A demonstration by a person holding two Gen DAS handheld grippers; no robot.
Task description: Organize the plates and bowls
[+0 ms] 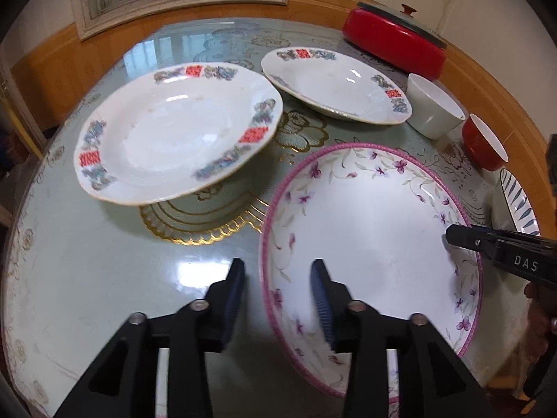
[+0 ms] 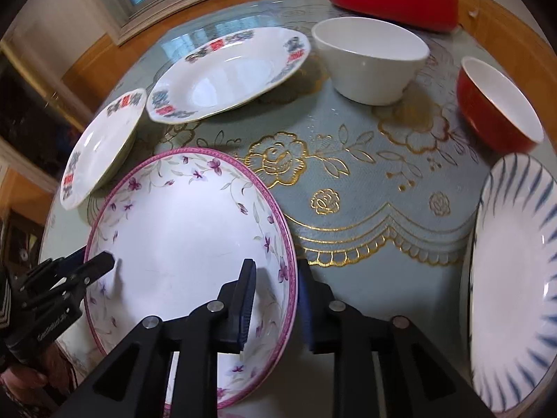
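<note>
A deep white plate with a pink rim and purple flowers lies on the green tablecloth, seemingly on top of another like it. My left gripper straddles its left rim, one finger outside and one inside. Its jaws are open with gaps to the rim. My right gripper straddles the opposite rim of the same plate. It is slightly open, and its inner pad stands clear of the rim. Each gripper shows at the edge of the other's view: the right gripper, the left gripper.
Two white plates with red and blue patterns lie further back. A white bowl, a red bowl and a blue-striped plate stand on the right. A red lidded pot sits at the far edge.
</note>
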